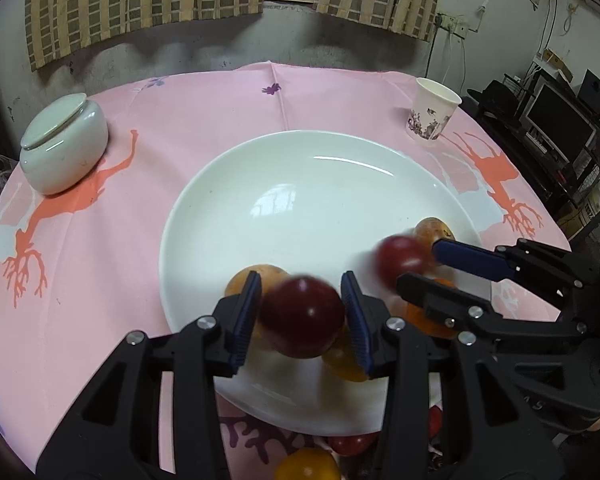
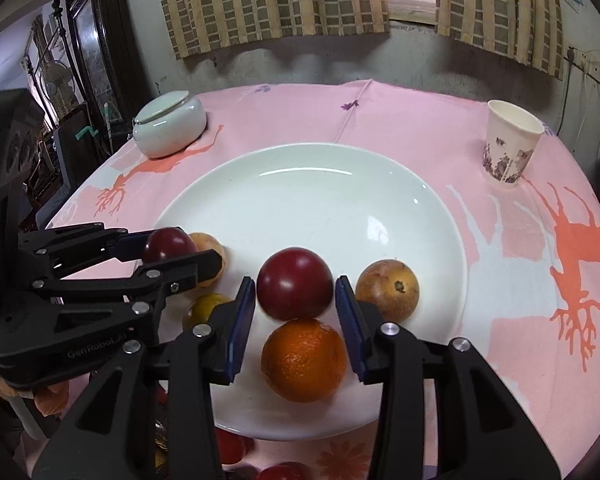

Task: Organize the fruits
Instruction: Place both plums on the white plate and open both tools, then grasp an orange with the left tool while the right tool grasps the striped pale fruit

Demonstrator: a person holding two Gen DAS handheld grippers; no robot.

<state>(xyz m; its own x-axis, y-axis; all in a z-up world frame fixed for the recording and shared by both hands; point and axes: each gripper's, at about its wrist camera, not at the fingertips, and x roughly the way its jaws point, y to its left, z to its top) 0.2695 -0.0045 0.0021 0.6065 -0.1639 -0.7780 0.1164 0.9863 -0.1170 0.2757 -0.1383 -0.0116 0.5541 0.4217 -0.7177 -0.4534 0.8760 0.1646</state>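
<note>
My left gripper (image 1: pixel 301 279) hangs over the near edge of the white plate (image 1: pixel 300 184). A dark red plum (image 1: pixel 302 316) sits blurred between its blue pads, which look just clear of it. My right gripper (image 2: pixel 295 280) stands open with a second red plum (image 2: pixel 295 283) at its fingertips and a thin gap on either side. On the plate below lie an orange (image 2: pixel 304 360), a brown-yellow round fruit (image 2: pixel 387 290) and two yellowish fruits (image 2: pixel 210 248) near the left gripper (image 2: pixel 182 249).
A pale lidded jar (image 1: pixel 62 144) stands at the far left of the pink tablecloth and a paper cup (image 1: pixel 434 114) at the far right. More red and yellow fruits (image 1: pixel 352 442) lie on the cloth in front of the plate. Shelves and screens crowd the right.
</note>
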